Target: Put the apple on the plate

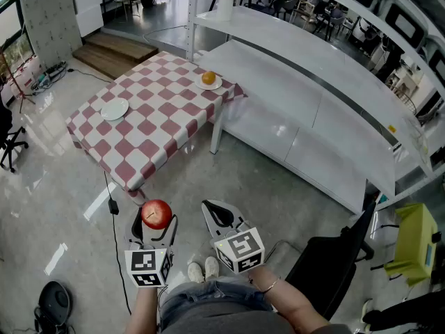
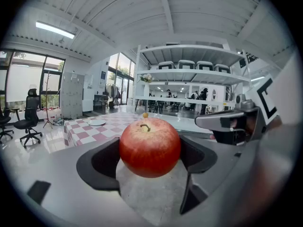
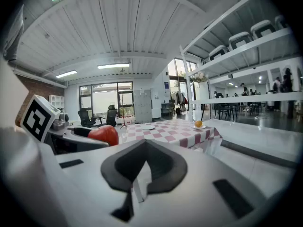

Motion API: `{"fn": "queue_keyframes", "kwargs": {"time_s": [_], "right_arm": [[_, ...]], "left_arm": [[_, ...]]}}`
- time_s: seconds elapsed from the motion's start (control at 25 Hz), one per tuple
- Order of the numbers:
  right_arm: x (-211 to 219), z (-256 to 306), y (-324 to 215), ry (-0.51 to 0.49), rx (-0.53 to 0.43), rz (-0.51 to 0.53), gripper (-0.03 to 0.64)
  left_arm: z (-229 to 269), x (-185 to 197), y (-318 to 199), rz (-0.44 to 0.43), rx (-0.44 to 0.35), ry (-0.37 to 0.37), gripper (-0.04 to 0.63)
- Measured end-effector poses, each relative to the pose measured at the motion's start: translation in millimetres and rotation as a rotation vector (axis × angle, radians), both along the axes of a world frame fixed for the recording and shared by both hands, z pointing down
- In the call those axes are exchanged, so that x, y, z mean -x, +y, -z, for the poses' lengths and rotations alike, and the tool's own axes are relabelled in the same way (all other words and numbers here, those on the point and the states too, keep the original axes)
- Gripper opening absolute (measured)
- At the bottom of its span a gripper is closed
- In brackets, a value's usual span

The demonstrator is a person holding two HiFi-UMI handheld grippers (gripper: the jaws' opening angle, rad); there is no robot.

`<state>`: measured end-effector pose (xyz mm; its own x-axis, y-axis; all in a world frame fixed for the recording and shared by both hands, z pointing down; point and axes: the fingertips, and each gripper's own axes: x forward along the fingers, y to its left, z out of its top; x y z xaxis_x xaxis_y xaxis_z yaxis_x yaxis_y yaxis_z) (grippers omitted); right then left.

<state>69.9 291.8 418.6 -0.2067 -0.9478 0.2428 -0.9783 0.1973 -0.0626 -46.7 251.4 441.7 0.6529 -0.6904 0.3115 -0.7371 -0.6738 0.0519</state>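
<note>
1. Head view: the left gripper [image 1: 156, 221] is clamped on the red apple [image 1: 156, 213]. The empty white plate [image 1: 115, 108] lies far off on the checked table [image 1: 163, 127], left of a plated orange [image 1: 208, 78].
2. Left gripper view: the apple sits stem-up between the pads. This looks like the carrying step; next comes walking to the table and lowering the apple onto the empty plate.
3. Right gripper view: the right gripper [image 3: 144, 167] has its jaws together, with nothing in them.
</note>
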Motion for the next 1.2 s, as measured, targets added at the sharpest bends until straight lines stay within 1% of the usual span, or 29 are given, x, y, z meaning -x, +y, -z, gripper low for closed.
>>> {"fn": "queue_keyframes", "kwargs": {"time_s": [0.08, 0.36, 0.68, 0.88, 1.2], "right_arm": [[-1, 1, 0, -0.007, -0.003, -0.001, 0.009], [-8, 2, -3, -0.041, -0.018, -0.003, 0.009], [-20, -11, -8, -0.053, 0.022, 0.003, 0.011], [-34, -14, -10, -0.062, 0.030, 0.008, 0.011], [-56, -9, -21, -0.045, 0.005, 0.026, 0.011]], "left_arm": [[-1, 0, 0, 0.003, 0.010, 0.003, 0.383], [-1, -4, -6, 0.011, 0.008, -0.005, 0.383], [-1, -18, -11, 0.019, 0.002, -0.012, 0.383], [-2, -21, -16, 0.049, -0.009, -0.025, 0.383], [0, -38, -29, 0.092, -0.017, -0.011, 0.383]]}}
